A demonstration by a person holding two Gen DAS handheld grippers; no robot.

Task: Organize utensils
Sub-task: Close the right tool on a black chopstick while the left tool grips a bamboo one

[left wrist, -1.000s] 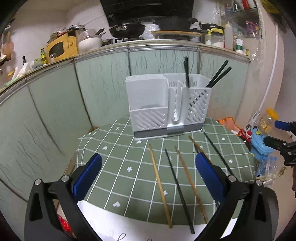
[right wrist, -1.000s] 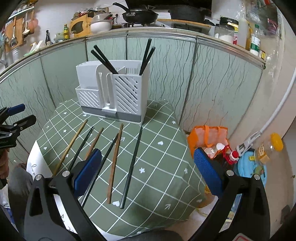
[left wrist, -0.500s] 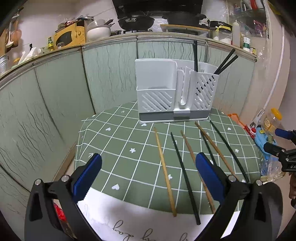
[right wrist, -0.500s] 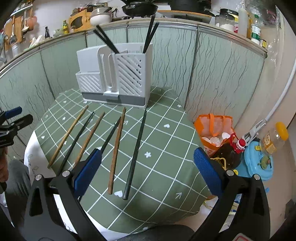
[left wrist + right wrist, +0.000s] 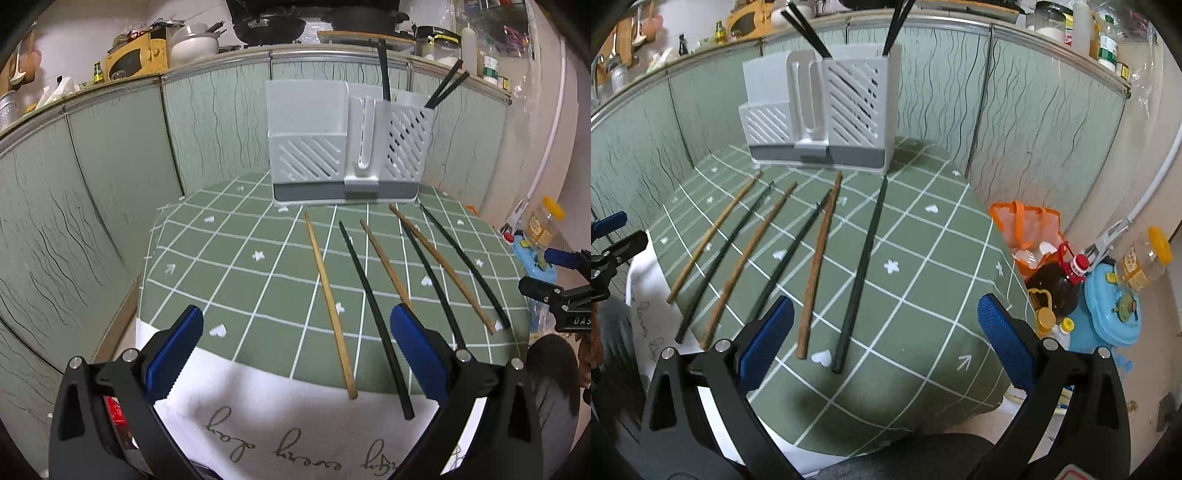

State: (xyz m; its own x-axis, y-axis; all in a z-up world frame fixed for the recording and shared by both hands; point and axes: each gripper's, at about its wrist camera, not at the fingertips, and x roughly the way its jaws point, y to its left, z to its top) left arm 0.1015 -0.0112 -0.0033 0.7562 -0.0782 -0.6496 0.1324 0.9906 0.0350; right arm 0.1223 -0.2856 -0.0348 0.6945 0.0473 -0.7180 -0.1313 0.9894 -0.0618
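Observation:
A white slotted utensil holder (image 5: 347,147) (image 5: 820,110) stands at the back of the green checked tablecloth (image 5: 236,280). Black chopsticks (image 5: 445,88) (image 5: 805,29) stick up out of its right compartment. Several loose chopsticks lie side by side in front of it: a pale wooden one (image 5: 328,299) (image 5: 716,232) furthest left, then black (image 5: 369,302) and brown (image 5: 820,258) ones, and a black one (image 5: 864,266) furthest right. My left gripper (image 5: 294,321) hovers open over the near ends of the left chopsticks. My right gripper (image 5: 885,306) is open above the right-hand ones. Neither holds anything.
Green panelled walls (image 5: 110,184) close in behind and to the left of the table. A white cloth with writing (image 5: 295,424) hangs over the near edge. On the floor to the right sit an orange bag (image 5: 1027,229), a dark bottle (image 5: 1060,284) and a blue container (image 5: 1112,306).
Both grippers have drawn nearer to the table and tipped down towards the loose chopsticks. Both stay open. The chopsticks and holder have not moved.

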